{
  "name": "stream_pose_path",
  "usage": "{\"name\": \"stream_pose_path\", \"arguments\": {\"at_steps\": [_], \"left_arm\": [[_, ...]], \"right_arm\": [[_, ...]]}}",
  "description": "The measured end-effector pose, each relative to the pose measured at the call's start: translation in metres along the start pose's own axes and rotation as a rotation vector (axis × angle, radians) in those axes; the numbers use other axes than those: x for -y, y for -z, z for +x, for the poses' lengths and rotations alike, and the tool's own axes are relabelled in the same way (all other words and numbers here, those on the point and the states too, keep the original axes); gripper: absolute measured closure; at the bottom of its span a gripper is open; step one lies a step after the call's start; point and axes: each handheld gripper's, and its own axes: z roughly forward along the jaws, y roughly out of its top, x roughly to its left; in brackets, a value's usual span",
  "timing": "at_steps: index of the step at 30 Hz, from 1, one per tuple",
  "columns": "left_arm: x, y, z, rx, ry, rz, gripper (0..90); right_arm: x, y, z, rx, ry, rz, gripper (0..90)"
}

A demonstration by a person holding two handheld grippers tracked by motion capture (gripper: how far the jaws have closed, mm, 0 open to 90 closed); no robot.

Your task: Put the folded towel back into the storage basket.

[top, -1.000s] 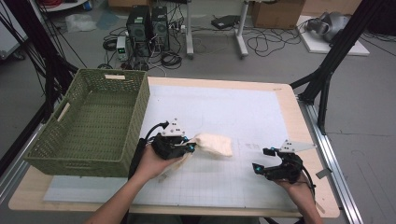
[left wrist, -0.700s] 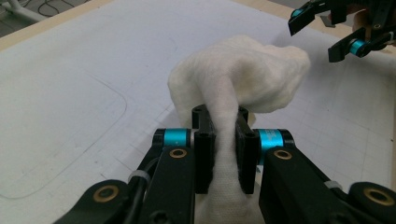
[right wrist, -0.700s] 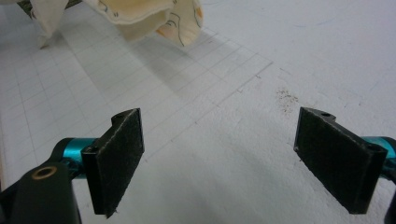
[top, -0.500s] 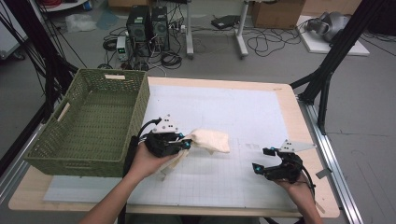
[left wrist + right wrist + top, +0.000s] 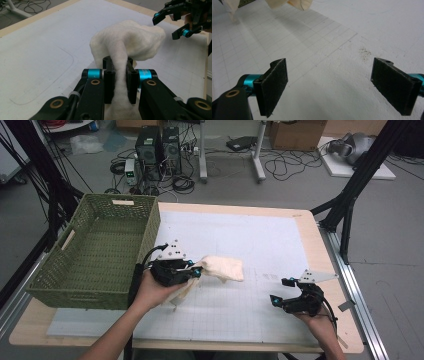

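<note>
just beside the green basket (image 5: 95, 250), left gripper (image 5: 194, 270) jaws clamp the cream cloth (image 5: 222, 267); right gripper (image 5: 280, 291) jaws apart.

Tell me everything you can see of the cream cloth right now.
The cream cloth is soft, fuzzy-looking fabric, bunched into a rounded lump. The left gripper is shut on a gathered fold of it; a loose end hangs below the hand. It sits over the white mat, just right of the green basket.

Black hand-held gripper (image 5: 117, 82) with teal collars, brass screws, grey three-cornered plate, black trailing cable
</note>
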Motion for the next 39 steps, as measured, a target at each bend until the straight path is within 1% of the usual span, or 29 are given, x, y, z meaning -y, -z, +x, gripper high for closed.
{"name": "stream_pose_path", "arguments": {"at_steps": [3, 9, 14, 15, 16, 17, 19, 23, 28, 30, 34, 37, 39], "left_arm": [[0.000, 0.001, 0.001, 0.000, -0.001, 0.004, 81.5], [0.000, 0.003, 0.001, 0.005, 0.003, -0.004, 81.5], [-0.001, 0.005, 0.001, 0.003, 0.000, -0.004, 81.5], [-0.002, 0.005, 0.001, 0.003, 0.000, -0.003, 81.6], [-0.002, 0.006, 0.001, 0.006, 0.003, -0.010, 81.5], [-0.003, 0.007, 0.001, 0.006, -0.006, -0.007, 81.5], [-0.005, 0.008, 0.000, 0.013, -0.008, -0.011, 81.5], [-0.007, 0.010, 0.000, 0.008, -0.011, -0.017, 81.5], [-0.008, 0.013, 0.002, 0.007, -0.004, -0.018, 81.5], [-0.009, 0.015, 0.003, 0.014, -0.005, -0.016, 81.5], [-0.013, 0.022, 0.006, 0.030, 0.009, -0.035, 81.6], [-0.016, 0.033, 0.011, 0.039, 0.019, -0.055, 81.5], [-0.018, 0.040, 0.015, 0.057, 0.035, -0.064, 81.5]], "right_arm": [[0.000, 0.000, 0.000, -0.003, -0.004, 0.002, 13.1], [0.000, -0.001, 0.000, -0.004, 0.004, 0.002, 13.0], [0.000, 0.000, 0.000, -0.003, -0.002, 0.002, 13.0], [0.000, -0.001, 0.000, -0.004, 0.004, 0.001, 13.0], [0.000, -0.001, 0.000, -0.004, 0.004, 0.001, 13.0], [0.000, -0.001, 0.000, -0.005, 0.004, 0.001, 13.0], [0.000, -0.001, -0.001, -0.003, 0.006, 0.000, 13.0], [0.000, -0.002, 0.000, -0.004, 0.006, 0.004, 13.0], [0.000, -0.001, -0.001, -0.006, 0.005, 0.003, 13.0], [0.000, -0.001, 0.000, -0.005, 0.005, 0.004, 13.0], [0.000, -0.002, -0.001, -0.006, 0.005, 0.004, 13.0], [0.000, -0.001, -0.001, -0.008, 0.006, 0.004, 13.0], [0.000, -0.001, -0.001, -0.008, 0.000, 0.008, 13.0]]}}
